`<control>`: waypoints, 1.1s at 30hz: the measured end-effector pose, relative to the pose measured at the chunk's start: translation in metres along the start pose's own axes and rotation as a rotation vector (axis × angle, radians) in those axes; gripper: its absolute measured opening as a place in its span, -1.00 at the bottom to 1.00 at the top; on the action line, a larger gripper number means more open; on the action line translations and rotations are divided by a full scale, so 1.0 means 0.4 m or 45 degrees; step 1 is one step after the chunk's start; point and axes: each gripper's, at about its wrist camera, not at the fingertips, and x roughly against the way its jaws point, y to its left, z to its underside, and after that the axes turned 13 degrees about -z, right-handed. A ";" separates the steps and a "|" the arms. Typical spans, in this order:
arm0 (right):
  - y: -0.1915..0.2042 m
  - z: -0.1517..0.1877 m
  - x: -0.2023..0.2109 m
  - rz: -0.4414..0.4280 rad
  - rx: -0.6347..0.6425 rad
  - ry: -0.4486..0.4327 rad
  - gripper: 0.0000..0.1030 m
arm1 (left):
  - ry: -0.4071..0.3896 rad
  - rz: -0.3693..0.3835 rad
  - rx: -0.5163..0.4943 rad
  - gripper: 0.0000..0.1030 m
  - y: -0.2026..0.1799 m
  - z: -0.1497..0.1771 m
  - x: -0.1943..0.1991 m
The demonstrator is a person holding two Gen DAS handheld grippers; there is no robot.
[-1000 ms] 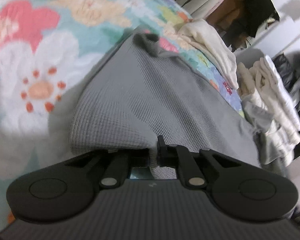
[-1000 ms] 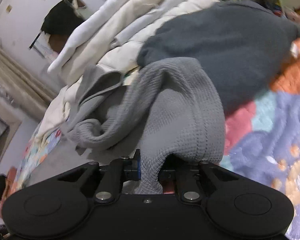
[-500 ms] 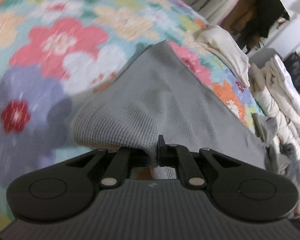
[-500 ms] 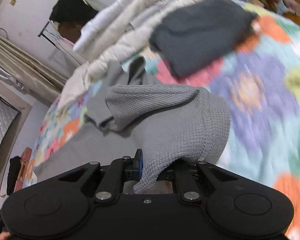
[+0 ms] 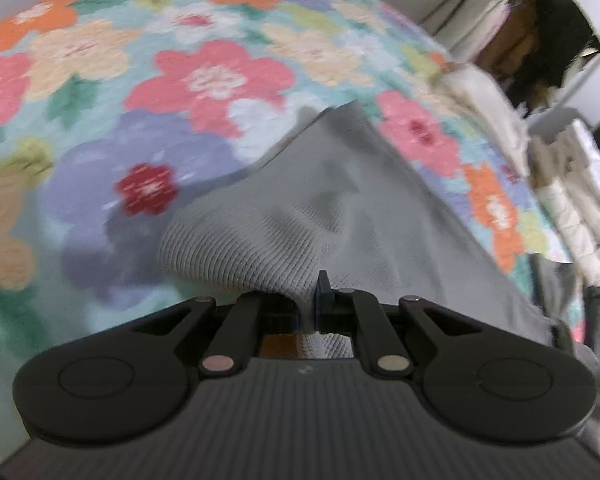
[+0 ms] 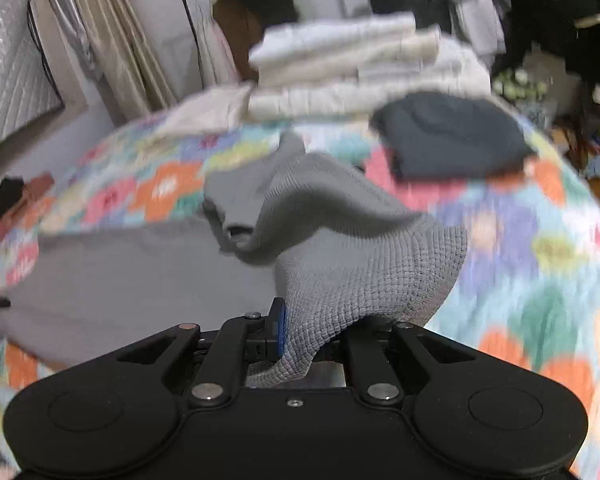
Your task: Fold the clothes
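We see the grey waffle-knit garment (image 5: 340, 208) spread over the flower-patterned bed cover (image 5: 204, 72), one edge lifted at each gripper. Left gripper (image 5: 308, 312): fingers nearly closed, pinching a fold of it. Right gripper (image 6: 312, 340): fingers likewise clamped on a bunched corner (image 6: 364, 280).

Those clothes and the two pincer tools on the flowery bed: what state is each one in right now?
Grey waffle-knit garment: bunched, pinched at two edges, partly lifted off the bed.
Left gripper: fingers shut on the grey garment.
Right gripper: fingers shut on the grey garment.
Dark folded garment: folded, lying on the floral bedspread.
White clothes stack: folded, piled up.
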 end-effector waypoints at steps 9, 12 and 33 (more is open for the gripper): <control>-0.021 0.100 0.032 -0.032 -0.119 0.070 -0.74 | 0.038 -0.002 0.015 -0.86 0.030 0.016 0.008; -0.042 0.134 0.002 -0.042 -0.238 0.098 -0.62 | 0.107 -0.059 -0.010 -0.85 0.024 0.024 -0.026; -0.189 0.156 0.033 -0.186 -0.867 -0.376 -0.82 | 0.162 -0.167 -0.049 -0.69 0.015 0.030 -0.058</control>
